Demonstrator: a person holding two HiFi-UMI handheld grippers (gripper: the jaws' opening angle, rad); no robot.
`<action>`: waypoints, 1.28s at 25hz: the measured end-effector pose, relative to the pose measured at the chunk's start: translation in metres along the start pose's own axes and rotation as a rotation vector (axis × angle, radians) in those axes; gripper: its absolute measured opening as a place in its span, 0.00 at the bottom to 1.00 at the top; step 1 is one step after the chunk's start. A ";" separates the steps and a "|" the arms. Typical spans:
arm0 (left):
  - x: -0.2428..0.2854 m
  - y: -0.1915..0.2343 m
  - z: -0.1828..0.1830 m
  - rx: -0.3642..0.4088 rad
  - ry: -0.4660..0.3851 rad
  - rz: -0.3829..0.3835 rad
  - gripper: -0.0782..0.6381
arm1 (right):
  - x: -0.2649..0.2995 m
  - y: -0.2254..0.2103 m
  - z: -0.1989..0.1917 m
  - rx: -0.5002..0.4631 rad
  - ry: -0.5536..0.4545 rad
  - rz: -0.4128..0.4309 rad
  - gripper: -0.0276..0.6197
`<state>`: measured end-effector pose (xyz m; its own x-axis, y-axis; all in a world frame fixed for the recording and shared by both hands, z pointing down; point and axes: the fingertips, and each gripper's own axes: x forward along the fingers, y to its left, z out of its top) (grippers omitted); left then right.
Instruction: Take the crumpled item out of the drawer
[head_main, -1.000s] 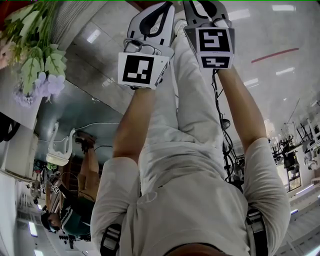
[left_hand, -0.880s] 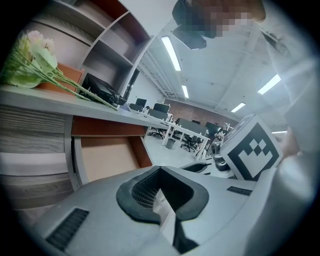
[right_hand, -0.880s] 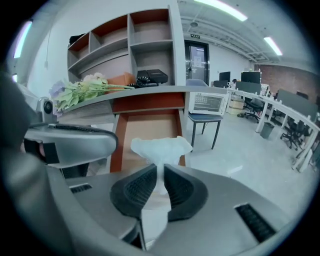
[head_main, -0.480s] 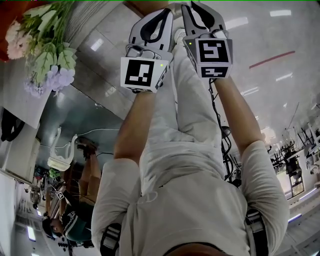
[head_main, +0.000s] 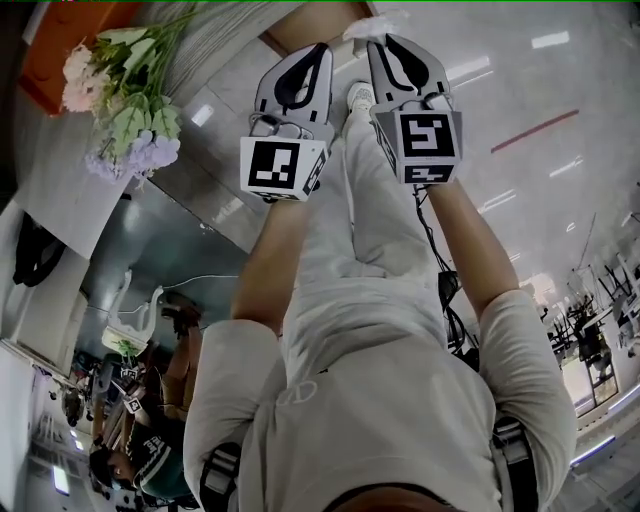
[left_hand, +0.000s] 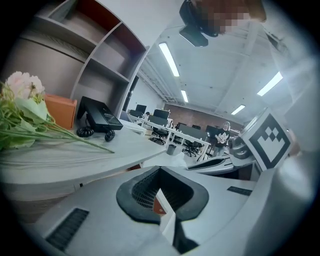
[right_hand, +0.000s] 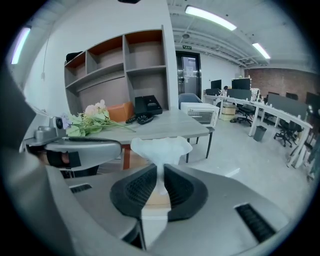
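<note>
The person wears a pale short-sleeved shirt (head_main: 400, 400) and pale trousers (head_main: 375, 200). The left gripper (head_main: 318, 48) and right gripper (head_main: 380, 40) are grey with black-and-white squares.

The right tongs (right_hand: 160, 172) pinch a crumpled white item (right_hand: 161, 147), a table (right_hand: 170, 127) with flowers (right_hand: 92, 122) behind

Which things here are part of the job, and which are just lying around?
Part of the job:
- crumpled white item, pinched in the right tool
- left tool, holding nothing

Just lying around:
- flowers
- black telephone
- orange box
- shelves
</note>
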<state>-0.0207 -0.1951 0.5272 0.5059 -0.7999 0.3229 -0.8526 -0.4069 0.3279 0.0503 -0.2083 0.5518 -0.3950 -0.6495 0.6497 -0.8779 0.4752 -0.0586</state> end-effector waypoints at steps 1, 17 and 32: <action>-0.002 -0.002 0.008 0.006 -0.003 -0.002 0.11 | -0.007 -0.001 0.006 0.004 -0.006 -0.003 0.12; -0.035 -0.015 0.121 0.066 -0.092 0.011 0.11 | -0.091 0.000 0.103 0.032 -0.131 -0.005 0.12; -0.097 -0.042 0.230 0.128 -0.224 0.014 0.11 | -0.188 -0.001 0.195 -0.048 -0.278 -0.034 0.12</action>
<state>-0.0638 -0.2021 0.2780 0.4646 -0.8777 0.1174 -0.8761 -0.4363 0.2054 0.0729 -0.2024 0.2816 -0.4305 -0.8002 0.4176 -0.8806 0.4738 0.0001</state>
